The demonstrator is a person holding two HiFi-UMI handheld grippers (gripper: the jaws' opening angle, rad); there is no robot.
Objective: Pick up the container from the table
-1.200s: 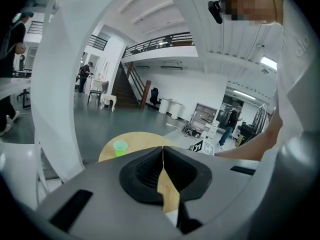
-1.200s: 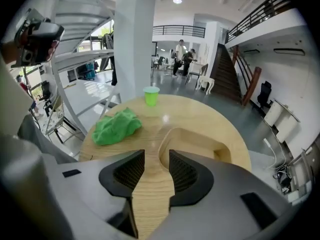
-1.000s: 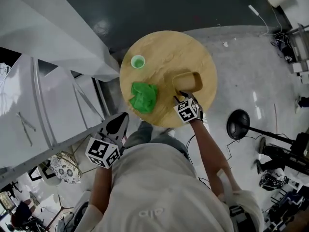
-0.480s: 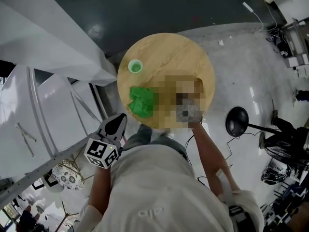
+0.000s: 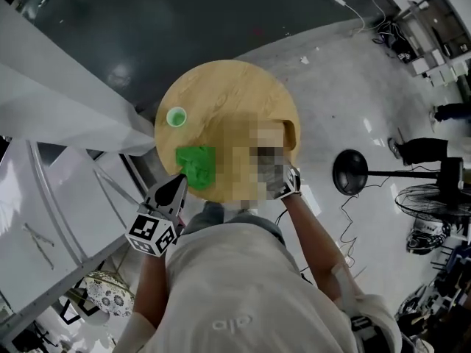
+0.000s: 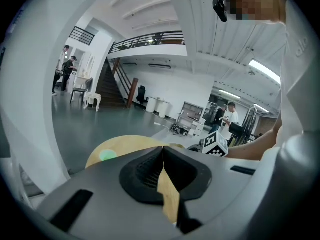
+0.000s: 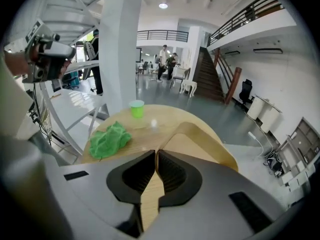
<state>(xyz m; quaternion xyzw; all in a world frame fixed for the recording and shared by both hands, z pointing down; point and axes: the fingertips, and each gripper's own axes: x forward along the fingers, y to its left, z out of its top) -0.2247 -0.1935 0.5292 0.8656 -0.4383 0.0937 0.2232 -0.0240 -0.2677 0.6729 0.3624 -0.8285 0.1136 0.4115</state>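
The container (image 7: 200, 139) is a shallow light-wood tray with rounded corners. My right gripper (image 7: 155, 156) has just closed its jaws and is shut on the tray's near wall, holding it tilted above the round wooden table (image 5: 221, 87). In the head view a mosaic patch hides most of the container (image 5: 291, 132) and the right jaws. My left gripper (image 5: 176, 187) is shut on nothing and hovers at the table's near left edge, beside the green cloth (image 5: 196, 168). In the left gripper view its jaws (image 6: 163, 151) meet over the tabletop.
A small green cup (image 5: 176, 116) stands at the table's left side. White metal framing (image 5: 66, 175) runs close along the left. A black round stand base (image 5: 349, 171) and a fan (image 5: 434, 201) sit on the floor to the right. People stand far off.
The right gripper has shut on the container's near wall and come up with it off the tabletop. The left gripper has moved in toward the table edge by the green cloth.
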